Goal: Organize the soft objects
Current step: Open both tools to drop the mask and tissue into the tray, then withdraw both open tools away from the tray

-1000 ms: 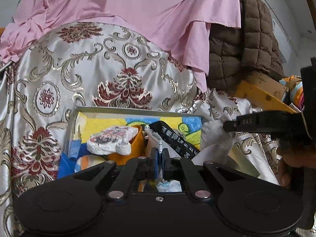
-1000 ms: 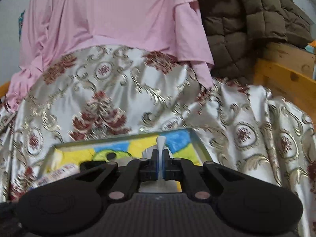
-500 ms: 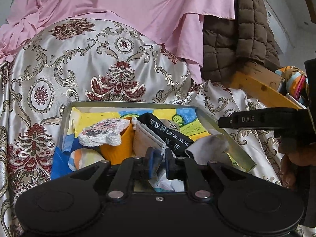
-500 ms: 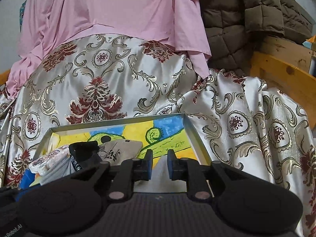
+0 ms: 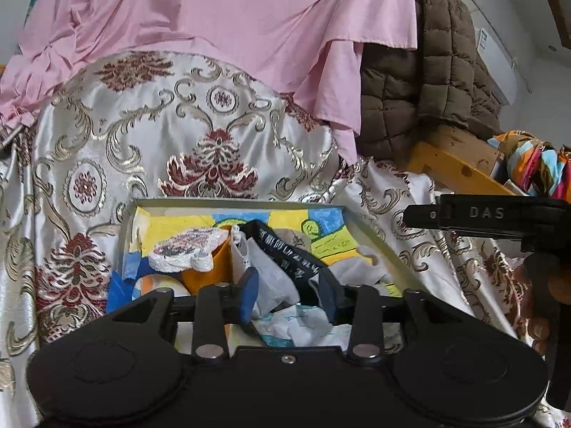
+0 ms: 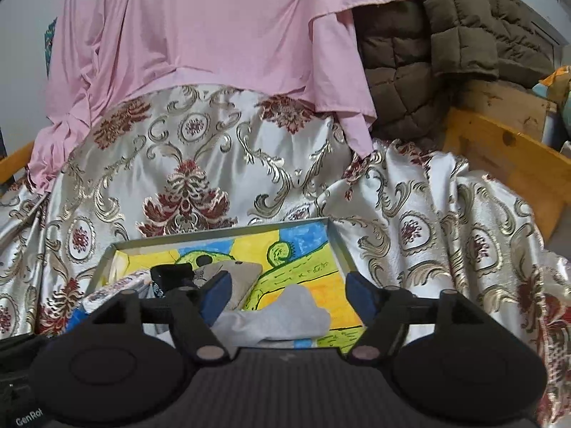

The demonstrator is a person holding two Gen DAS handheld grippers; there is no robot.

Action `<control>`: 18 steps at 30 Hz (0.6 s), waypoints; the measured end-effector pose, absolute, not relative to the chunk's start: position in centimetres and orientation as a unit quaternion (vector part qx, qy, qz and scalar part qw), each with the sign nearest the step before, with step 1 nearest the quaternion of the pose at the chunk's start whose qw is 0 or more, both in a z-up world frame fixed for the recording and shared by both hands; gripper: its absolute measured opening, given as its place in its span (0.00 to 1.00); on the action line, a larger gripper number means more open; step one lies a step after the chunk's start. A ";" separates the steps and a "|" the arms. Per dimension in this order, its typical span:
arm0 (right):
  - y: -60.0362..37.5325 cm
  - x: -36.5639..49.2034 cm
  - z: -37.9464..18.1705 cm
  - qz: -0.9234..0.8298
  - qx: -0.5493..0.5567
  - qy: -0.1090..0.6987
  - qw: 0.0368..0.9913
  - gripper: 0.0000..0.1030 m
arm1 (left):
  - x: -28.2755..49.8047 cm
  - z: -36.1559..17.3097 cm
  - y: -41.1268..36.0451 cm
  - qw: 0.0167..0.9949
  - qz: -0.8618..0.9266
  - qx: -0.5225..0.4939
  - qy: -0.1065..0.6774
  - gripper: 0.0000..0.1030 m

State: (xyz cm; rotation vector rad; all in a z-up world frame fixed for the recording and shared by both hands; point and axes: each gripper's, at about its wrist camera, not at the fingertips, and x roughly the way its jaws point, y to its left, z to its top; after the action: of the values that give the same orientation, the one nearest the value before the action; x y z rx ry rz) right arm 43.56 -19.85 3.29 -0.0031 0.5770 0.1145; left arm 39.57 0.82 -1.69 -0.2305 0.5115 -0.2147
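A shallow grey box [image 5: 232, 201] lined with a yellow, blue and green drawing lies on a brocade cover. It holds a fluffy white patterned sock [image 5: 185, 249], an orange piece [image 5: 207, 274], a black band with white lettering [image 5: 285, 253] and pale socks [image 5: 357, 271]. My left gripper [image 5: 288, 294] hovers over the box's near side, jaws opening. A grey-white sock [image 5: 274, 281] lies loose between its pads, untouched. My right gripper [image 6: 289, 296] is opening wide above a white sock [image 6: 282, 314] resting on the box's [image 6: 221, 233] drawing, with nothing gripped.
The satin brocade cover [image 5: 214, 135] spreads around the box. Behind it hang a pink sheet [image 5: 232, 18] and a brown quilted jacket [image 5: 428, 89]. A wooden frame [image 6: 499, 149] and a bright patterned cloth [image 5: 535, 164] sit at the right. A hand [image 5: 535, 285] shows at the right edge.
Both grippers were shut on white cloth a second ago and have since opened and let go. Both have drawn back and up from the box, and the socks now lie inside it.
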 end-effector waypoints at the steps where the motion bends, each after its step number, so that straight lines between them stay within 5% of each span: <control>1: -20.0 43.2 3.7 0.057 -0.002 0.281 0.958 0.79 | 39.3 -1.3 0.8 0.956 -0.104 -0.113 0.250 0.43; 5: -20.8 41.4 5.4 0.061 0.003 0.268 0.962 0.86 | 37.7 0.2 0.9 0.958 -0.093 -0.119 0.243 0.56; 18: -22.4 34.3 9.4 0.085 0.014 0.222 0.971 0.95 | 30.8 5.2 2.3 0.965 -0.052 -0.132 0.219 0.73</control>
State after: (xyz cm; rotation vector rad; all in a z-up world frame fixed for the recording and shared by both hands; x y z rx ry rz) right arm 34.27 -22.38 9.40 0.0278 0.4474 0.1712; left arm 30.80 2.31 5.24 -0.2672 0.4439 -0.1056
